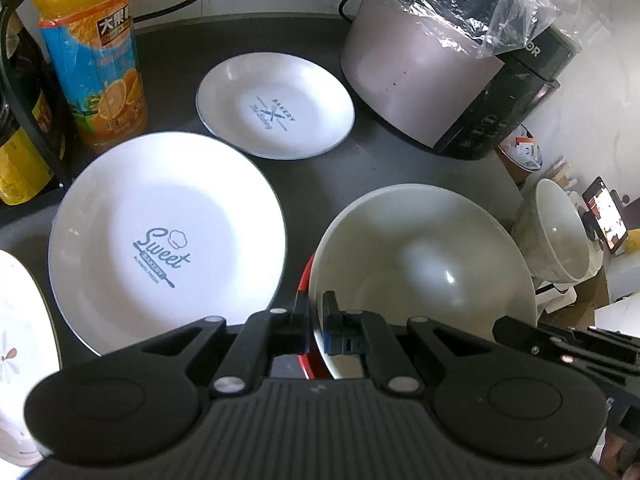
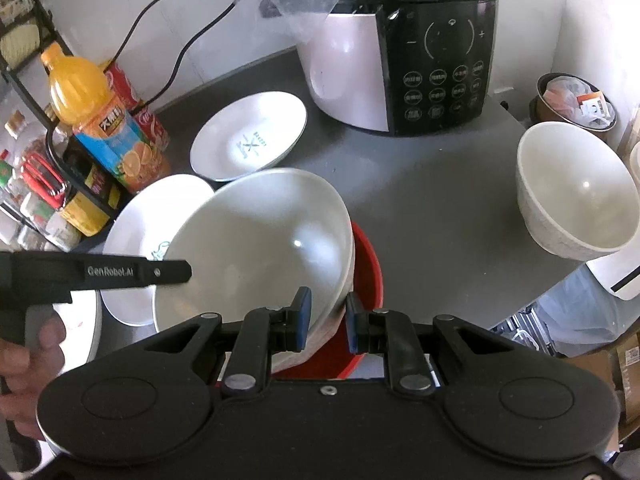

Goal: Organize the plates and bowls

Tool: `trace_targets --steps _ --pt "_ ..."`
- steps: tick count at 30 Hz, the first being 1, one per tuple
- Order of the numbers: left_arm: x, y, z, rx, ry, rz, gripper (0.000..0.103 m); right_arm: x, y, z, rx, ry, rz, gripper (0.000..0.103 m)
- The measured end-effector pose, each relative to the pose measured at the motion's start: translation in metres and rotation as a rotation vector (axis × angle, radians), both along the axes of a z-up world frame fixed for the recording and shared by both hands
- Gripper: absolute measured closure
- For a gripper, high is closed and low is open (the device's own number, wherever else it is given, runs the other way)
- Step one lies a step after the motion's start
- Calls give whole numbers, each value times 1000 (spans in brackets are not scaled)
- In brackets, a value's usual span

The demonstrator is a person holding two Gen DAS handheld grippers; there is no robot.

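A large white bowl (image 1: 424, 264) (image 2: 260, 240) tilts inside a red bowl (image 2: 368, 264) on the dark counter (image 2: 420, 184). My left gripper (image 1: 315, 304) is shut on the white bowl's near rim, where the red bowl's edge (image 1: 304, 276) lies against it. My right gripper (image 2: 328, 300) is shut on the white bowl's wall at the opposite side. A "Sweet" plate (image 1: 168, 240) (image 2: 152, 216) lies left of the bowls. A smaller "Bakery" plate (image 1: 276, 104) (image 2: 248, 136) lies behind it. A small white bowl (image 1: 556, 236) (image 2: 576, 192) sits tilted at the counter's right edge.
A rice cooker (image 1: 440, 80) (image 2: 400, 60) under a plastic bag stands at the back. An orange juice bottle (image 1: 92, 60) (image 2: 104, 120) and a wire rack (image 2: 24, 80) of bottles crowd the left. A flowered plate (image 1: 20, 300) lies at the near left. The counter ends on the right.
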State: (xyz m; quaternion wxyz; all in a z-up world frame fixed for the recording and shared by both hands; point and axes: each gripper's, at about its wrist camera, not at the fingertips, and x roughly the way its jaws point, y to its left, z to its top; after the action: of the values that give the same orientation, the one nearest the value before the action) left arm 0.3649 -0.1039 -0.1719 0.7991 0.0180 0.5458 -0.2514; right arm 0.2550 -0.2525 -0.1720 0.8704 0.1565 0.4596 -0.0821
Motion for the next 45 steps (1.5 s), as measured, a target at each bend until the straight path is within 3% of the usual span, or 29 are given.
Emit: trace_targets --steps 6,9,19,22,24,26,30,32,35,45 --pt "-2 -2 0 11 -26 -20 98 1 2 -8 -14 30 -1 84" --pt "-5 -5 1 30 -49 -38 97 -1 2 -10 -36 45 -19 71" --pt "-6 -7 10 70 -87 -11 94 -13 -14 7 -30 -19 -28 70" --pt "-6 -12 17 95 -109 -6 85 -17 -20 7 -16 -19 -35 69" --pt "-5 -17 21 108 -119 -7 63 -19 -26 6 23 -23 -41 56" --pt "-6 -23 25 114 -137 -8 49 -22 -29 6 34 -33 -37 47" --pt "-8 -36 36 133 -172 13 35 -28 -43 9 61 -56 -39 42" --pt "-10 -45 41 148 -187 17 30 -31 -52 8 77 -66 -37 35" --pt "-13 -58 48 165 -208 32 28 -37 -67 9 82 -81 -39 30" --pt "-28 -114 51 166 -239 -10 27 -54 -132 0 94 -69 -82 30"
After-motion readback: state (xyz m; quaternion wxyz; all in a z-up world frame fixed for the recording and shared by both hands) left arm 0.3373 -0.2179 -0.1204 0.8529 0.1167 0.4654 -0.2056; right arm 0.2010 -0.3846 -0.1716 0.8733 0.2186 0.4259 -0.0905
